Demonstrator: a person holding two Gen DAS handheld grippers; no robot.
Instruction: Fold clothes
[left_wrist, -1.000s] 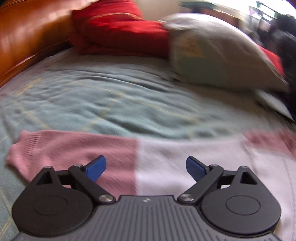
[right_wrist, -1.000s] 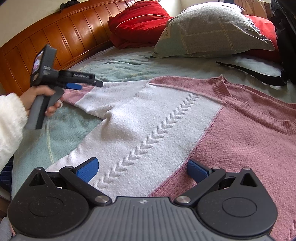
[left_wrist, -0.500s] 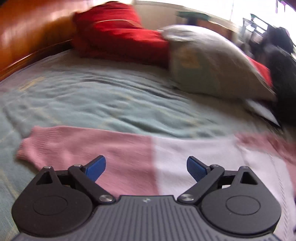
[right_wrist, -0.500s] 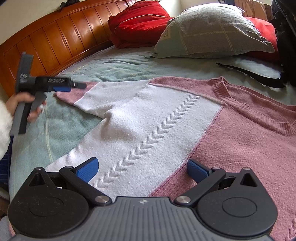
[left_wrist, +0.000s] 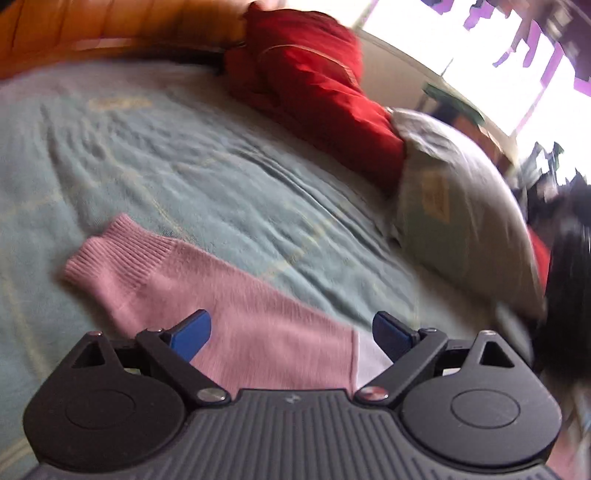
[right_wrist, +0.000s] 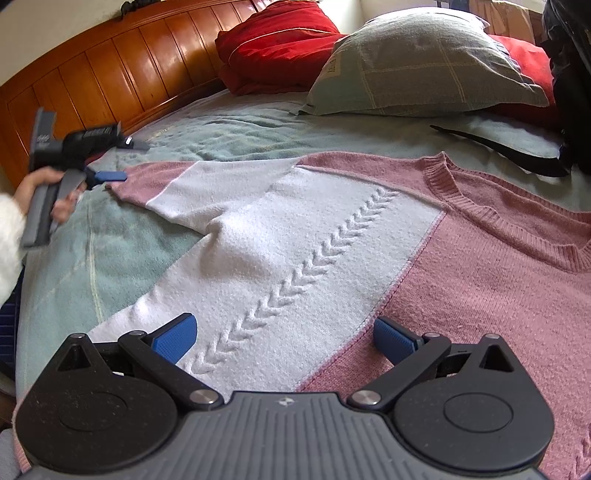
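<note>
Pink-and-white sweater (right_wrist: 332, 236) spread flat on green bedspread (right_wrist: 236, 129), neckline toward 2 o'clock, sleeve (left_wrist: 207, 306) stretched toward 9 o'clock. Left gripper (left_wrist: 291, 334): fingers apart, empty, above pink sleeve near cuff (left_wrist: 118, 254); gripped by hand (right_wrist: 44, 192) at 9 o'clock in right view. Right gripper (right_wrist: 284, 338): fingers apart, empty, over sweater body at white-pink seam. Pillow (right_wrist: 424, 62) and red cushion (right_wrist: 280, 40) at 12 o'clock; wooden headboard (right_wrist: 110, 74) at 10 o'clock.

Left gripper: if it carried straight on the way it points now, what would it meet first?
Most likely the pink knitted sleeve of the sweater, which lies right ahead between the open fingers of the left gripper. Beyond it there is only pale green bedspread. Height above the sleeve is unclear.
</note>
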